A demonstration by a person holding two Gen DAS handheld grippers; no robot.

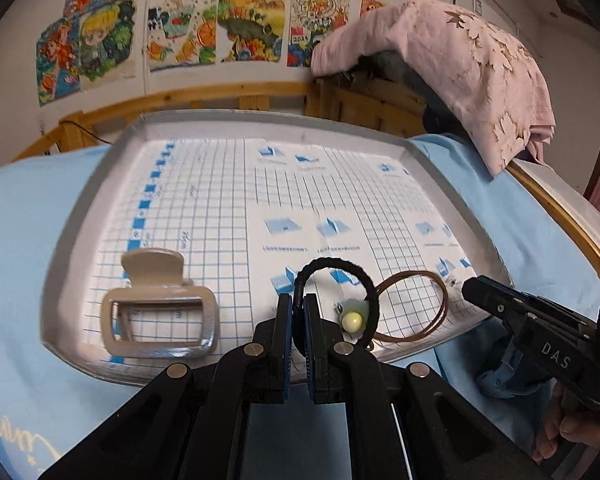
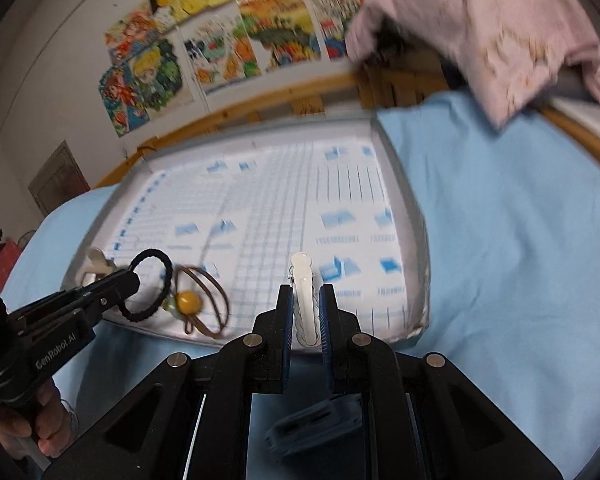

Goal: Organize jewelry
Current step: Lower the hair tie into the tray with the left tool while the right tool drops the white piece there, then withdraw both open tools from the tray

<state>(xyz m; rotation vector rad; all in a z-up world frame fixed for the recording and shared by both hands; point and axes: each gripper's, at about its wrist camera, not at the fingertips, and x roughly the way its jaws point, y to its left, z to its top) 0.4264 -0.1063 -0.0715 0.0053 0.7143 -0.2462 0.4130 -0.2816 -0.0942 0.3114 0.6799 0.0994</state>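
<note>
Black hair tie (image 1: 340, 280) clamped in left tongs (image 1: 298, 320); white clip (image 2: 303, 300), right-wrist view only, between near-closed right tongs (image 2: 306, 312).

We see a white wall (image 1: 172, 92) at the far side, papered with bright cartoon posters (image 1: 100, 40). Below them runs a wooden bed rail (image 1: 204, 96). A light blue bedsheet (image 1: 16, 216) covers the bed, and on the far right a pink flowered cloth (image 1: 480, 68) drapes over something dark.
</note>
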